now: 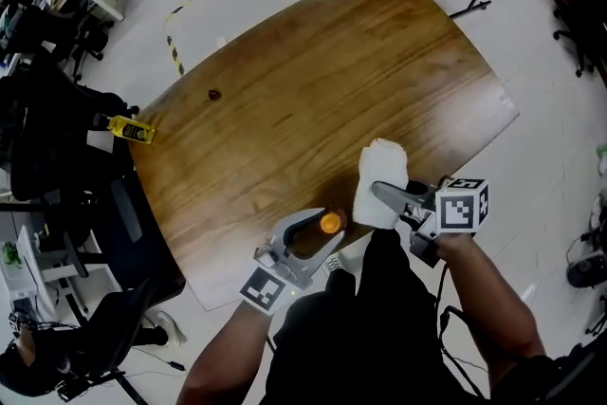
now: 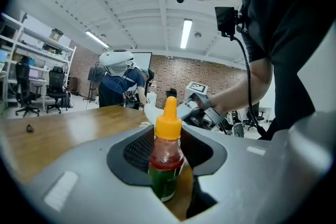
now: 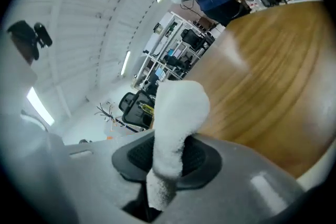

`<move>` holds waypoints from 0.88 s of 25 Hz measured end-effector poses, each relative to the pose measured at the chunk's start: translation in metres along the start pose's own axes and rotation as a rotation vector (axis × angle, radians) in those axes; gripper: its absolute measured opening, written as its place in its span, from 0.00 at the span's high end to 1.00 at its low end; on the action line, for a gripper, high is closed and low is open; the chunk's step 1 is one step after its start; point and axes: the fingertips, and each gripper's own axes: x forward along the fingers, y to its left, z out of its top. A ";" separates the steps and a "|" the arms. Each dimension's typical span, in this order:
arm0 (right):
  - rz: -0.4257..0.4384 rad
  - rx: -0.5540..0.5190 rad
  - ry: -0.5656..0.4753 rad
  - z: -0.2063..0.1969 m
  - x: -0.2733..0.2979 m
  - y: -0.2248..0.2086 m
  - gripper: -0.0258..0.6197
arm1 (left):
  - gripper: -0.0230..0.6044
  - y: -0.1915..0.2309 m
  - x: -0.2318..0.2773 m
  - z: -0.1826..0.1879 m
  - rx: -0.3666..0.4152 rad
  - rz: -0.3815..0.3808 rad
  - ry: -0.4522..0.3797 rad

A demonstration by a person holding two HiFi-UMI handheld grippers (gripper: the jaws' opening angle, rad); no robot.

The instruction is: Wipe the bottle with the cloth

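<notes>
With the left gripper (image 1: 302, 240) clamping the bottle (image 2: 167, 160) and the right gripper (image 1: 379, 193) pinching the cloth (image 1: 381, 164), firm full-length strokes seemed wisest.

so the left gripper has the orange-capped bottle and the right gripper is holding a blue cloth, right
Not quite. The cloth is white, not blue, as the right gripper view shows plainly. The rest holds: the left gripper has the orange-capped bottle between its jaws, and the right gripper is holding the cloth.
</notes>
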 end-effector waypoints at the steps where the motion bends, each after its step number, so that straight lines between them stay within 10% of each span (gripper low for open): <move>1: 0.016 0.005 -0.004 0.015 0.008 0.001 0.85 | 0.70 0.000 -0.001 -0.002 0.019 -0.007 0.021; 5: 0.109 -0.015 0.090 0.049 0.064 0.018 0.85 | 0.70 0.000 -0.002 -0.003 0.016 -0.004 0.051; 12: 0.429 -0.026 0.649 -0.018 0.135 0.069 0.85 | 0.71 0.000 0.000 0.003 0.022 -0.010 -0.005; 22: 0.465 -0.420 1.031 -0.076 0.144 0.052 0.85 | 0.70 0.002 0.000 0.000 0.022 0.003 -0.035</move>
